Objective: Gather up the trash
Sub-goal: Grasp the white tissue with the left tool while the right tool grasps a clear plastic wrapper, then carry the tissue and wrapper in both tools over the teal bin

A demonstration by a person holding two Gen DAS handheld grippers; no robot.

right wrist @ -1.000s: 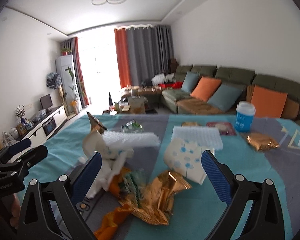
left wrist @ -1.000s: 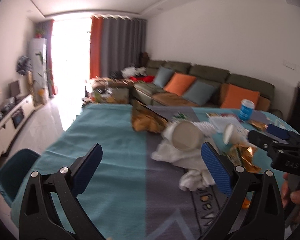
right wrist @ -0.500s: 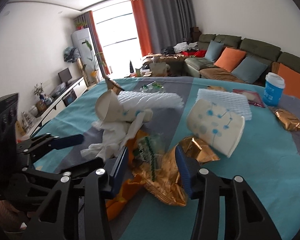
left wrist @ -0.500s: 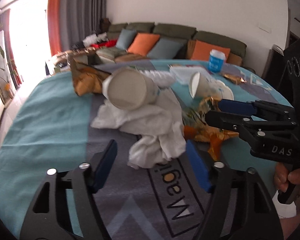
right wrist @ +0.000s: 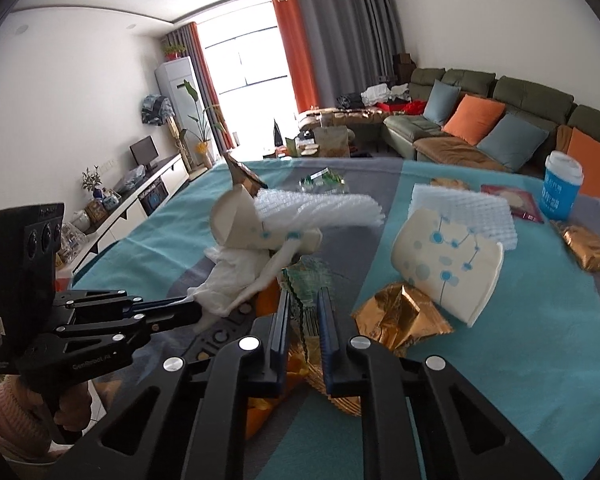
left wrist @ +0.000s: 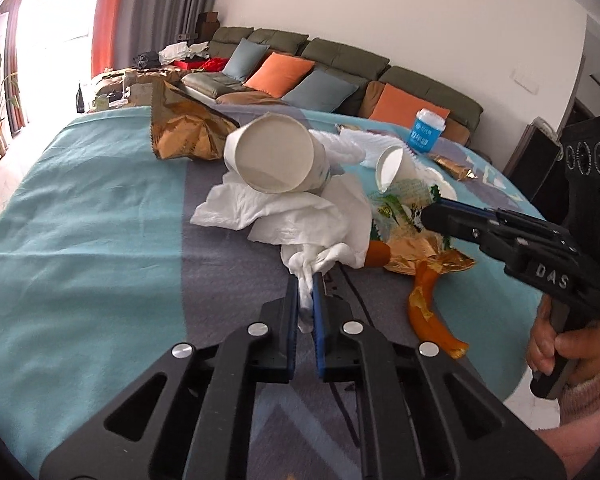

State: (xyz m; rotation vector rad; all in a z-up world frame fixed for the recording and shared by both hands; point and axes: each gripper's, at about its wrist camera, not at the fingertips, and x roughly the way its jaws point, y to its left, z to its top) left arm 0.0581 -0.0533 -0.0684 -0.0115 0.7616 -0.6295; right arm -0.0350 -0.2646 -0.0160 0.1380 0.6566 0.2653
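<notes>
Both grabs are just made: the left gripper [left wrist: 306, 280], jaws just closed, pinches the crumpled white tissue [left wrist: 300, 216] on the table [left wrist: 80, 220], the right gripper [right wrist: 304, 300] pinches the green snack wrapper [right wrist: 308, 280] beside it, and next both likely need lifting clear of the paper cups [left wrist: 274, 158].

So the trash is all heaped mid-worktop: a crumpled white paper tissue [left wrist: 300, 216] with a twisted tail pinched between black fingers [left wrist: 290, 312], and a white paper cup with blue dots [left wrist: 274, 160] lying on its side on top of it, mouth toward the camera. A second dotted cup [right wrist: 448, 264] lies tipped over nearby, touching a sheet of white foam netting [right wrist: 464, 208]. There's a green-and-gold foil snack wrapper [right wrist: 312, 308] squeezed between the other fingers [right wrist: 326, 320], an orange wrapper strip [left wrist: 428, 308] beside it, and a crinkled gold foil bag [left wrist: 184, 132] standing farther back.
</notes>
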